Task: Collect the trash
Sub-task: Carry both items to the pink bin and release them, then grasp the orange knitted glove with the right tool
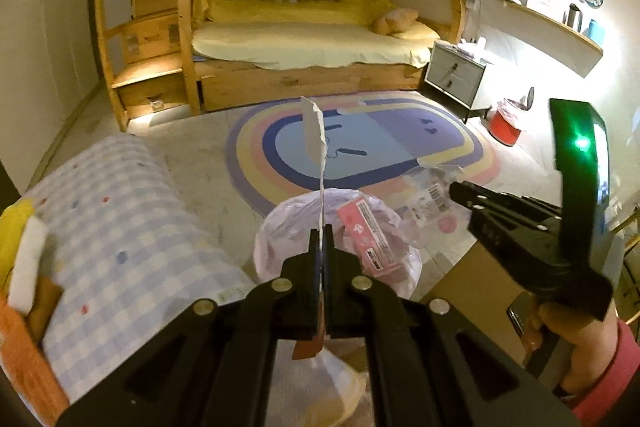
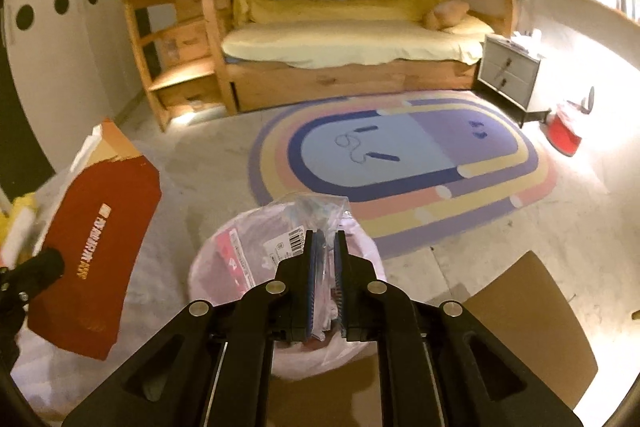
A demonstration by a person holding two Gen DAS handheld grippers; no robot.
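A round bin lined with a pale pink bag [image 1: 280, 227] [image 2: 224, 251] stands on the floor below both grippers. A pink packet [image 1: 368, 239] lies inside it. My left gripper [image 1: 322, 231] is shut on a torn red cardboard envelope [image 2: 92, 259], seen edge-on in the left wrist view [image 1: 314, 131], held above the bin's left side. My right gripper [image 2: 325, 239] is shut on a clear plastic wrapper [image 2: 320, 211] with a barcode label [image 1: 434, 193], held over the bin.
A rainbow oval rug [image 2: 400, 155] lies beyond the bin, before a wooden bunk bed [image 2: 352, 39]. A checked cloth surface [image 1: 120, 219] is at left. A brown cardboard sheet [image 2: 528, 323] lies at right. A red bin [image 1: 506, 125] stands by a grey nightstand [image 1: 456, 71].
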